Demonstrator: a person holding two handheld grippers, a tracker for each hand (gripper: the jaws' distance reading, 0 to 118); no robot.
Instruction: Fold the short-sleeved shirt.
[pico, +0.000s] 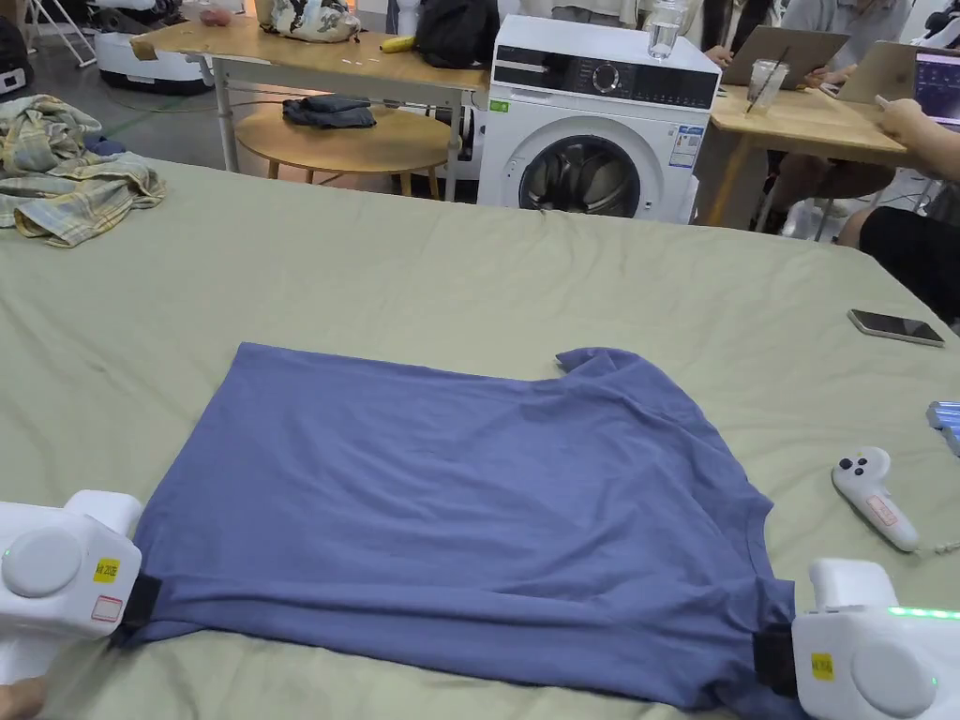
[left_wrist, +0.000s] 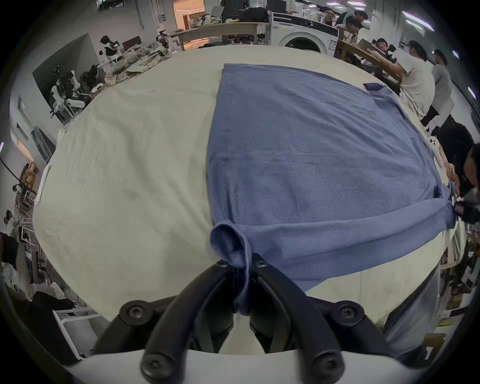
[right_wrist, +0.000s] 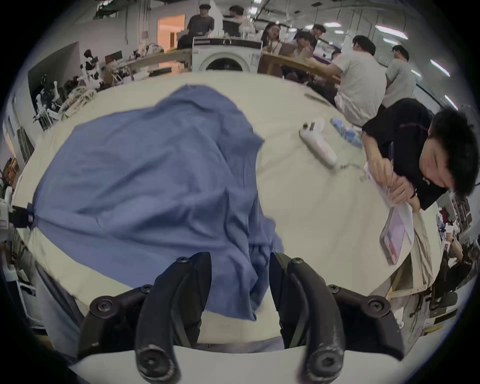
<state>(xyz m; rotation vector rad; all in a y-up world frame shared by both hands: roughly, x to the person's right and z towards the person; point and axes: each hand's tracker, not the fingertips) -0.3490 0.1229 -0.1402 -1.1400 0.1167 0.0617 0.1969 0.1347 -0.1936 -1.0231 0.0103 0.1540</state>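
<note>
My left gripper (left_wrist: 240, 270) pinches a bunched hem corner of the blue shirt (pico: 450, 506); my right gripper (right_wrist: 240, 262) stands open astride its other near corner. Ahead of both, the shirt lies flat on the pale green sheet (pico: 422, 272), a washing machine (pico: 600, 122) beyond.

A wide table under a pale green sheet (pico: 469, 272) carries everything. A blue short-sleeved shirt (pico: 450, 506) lies spread flat near its 6 o'clock edge. A crumpled plaid garment (pico: 70, 173) sits at 10 o'clock. A phone (pico: 895, 326) lies at 3 o'clock, with a white handheld controller (pico: 874, 495) at 4 o'clock.
</note>
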